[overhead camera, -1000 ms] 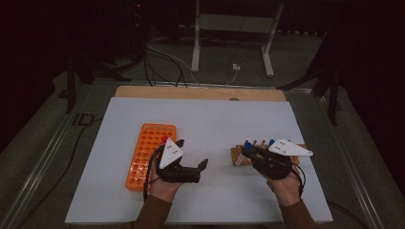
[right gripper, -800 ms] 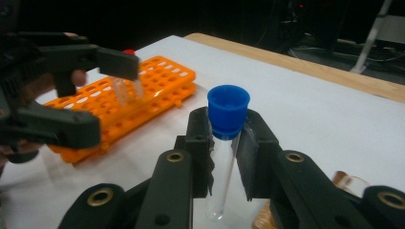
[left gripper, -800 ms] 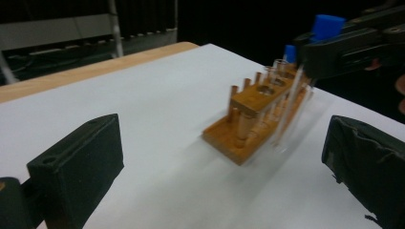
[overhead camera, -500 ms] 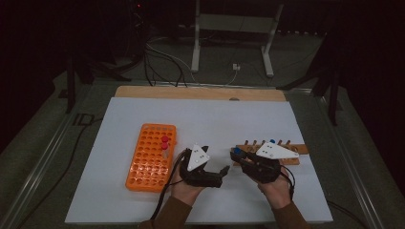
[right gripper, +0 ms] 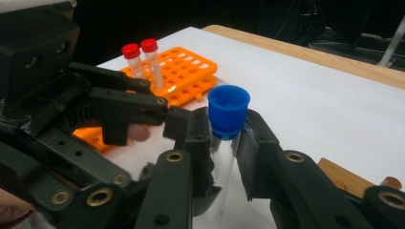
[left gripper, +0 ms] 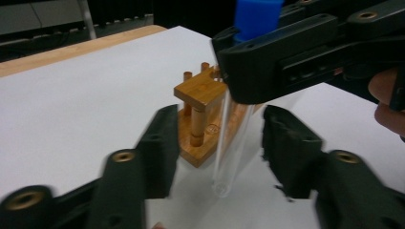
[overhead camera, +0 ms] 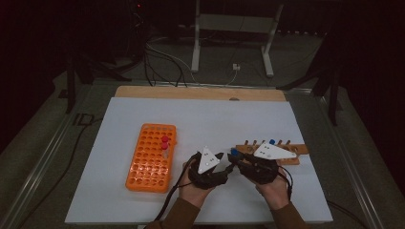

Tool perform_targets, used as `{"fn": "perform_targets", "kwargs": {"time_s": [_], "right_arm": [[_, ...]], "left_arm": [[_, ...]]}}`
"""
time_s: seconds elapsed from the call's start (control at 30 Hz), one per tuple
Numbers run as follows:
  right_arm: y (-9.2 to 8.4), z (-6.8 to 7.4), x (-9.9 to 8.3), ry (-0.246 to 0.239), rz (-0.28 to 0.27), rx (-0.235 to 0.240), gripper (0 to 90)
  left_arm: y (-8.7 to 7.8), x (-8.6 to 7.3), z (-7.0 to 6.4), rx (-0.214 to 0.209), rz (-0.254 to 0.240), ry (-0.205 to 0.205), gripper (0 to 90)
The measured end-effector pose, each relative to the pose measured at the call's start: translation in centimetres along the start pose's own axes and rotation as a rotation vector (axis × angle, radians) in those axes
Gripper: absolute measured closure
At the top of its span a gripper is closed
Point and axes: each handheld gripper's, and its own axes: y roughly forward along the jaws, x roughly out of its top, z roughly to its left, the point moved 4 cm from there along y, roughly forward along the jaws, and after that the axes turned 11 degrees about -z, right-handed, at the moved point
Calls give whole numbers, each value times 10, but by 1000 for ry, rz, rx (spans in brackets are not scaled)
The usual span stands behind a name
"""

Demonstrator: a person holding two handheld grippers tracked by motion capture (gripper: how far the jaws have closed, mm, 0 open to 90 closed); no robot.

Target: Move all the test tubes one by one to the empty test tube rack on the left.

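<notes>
Right gripper (right gripper: 224, 157) pinches a clear test tube (right gripper: 220, 171) with a blue cap (right gripper: 229, 110), holding it upright just below the cap. Left gripper (left gripper: 219, 143) faces it from the other side, its jaws having just been closing, with the lower part of the tube (left gripper: 229, 148) between them (a gap shows on each side in the left gripper view, so they are not pressing on it). Both grippers meet above the white table mat (overhead camera: 267, 119), just beside the end of a wooden rack (overhead camera: 296, 151). An orange tube rack (overhead camera: 150, 157) stands to the left, holding two red-capped tubes (right gripper: 142, 59).
</notes>
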Motion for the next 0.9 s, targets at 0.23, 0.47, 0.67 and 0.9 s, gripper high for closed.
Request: {"fn": "perform_targets", "kwargs": {"time_s": [0.23, 0.47, 0.67, 0.9], "right_arm": [[1, 2, -1, 1, 5, 10, 763], [1, 2, -1, 1, 5, 16, 763], [0, 0, 1, 16, -17, 22, 665], [-5, -7, 6, 62, -58, 28, 338]], "left_arm": [[2, 0, -6, -16, -2, 21, 691], [1, 0, -6, -8, -6, 47, 773], [0, 0, -4, -2, -3, 48, 775], [-4, -1, 2, 17, 5, 39, 776]]}}
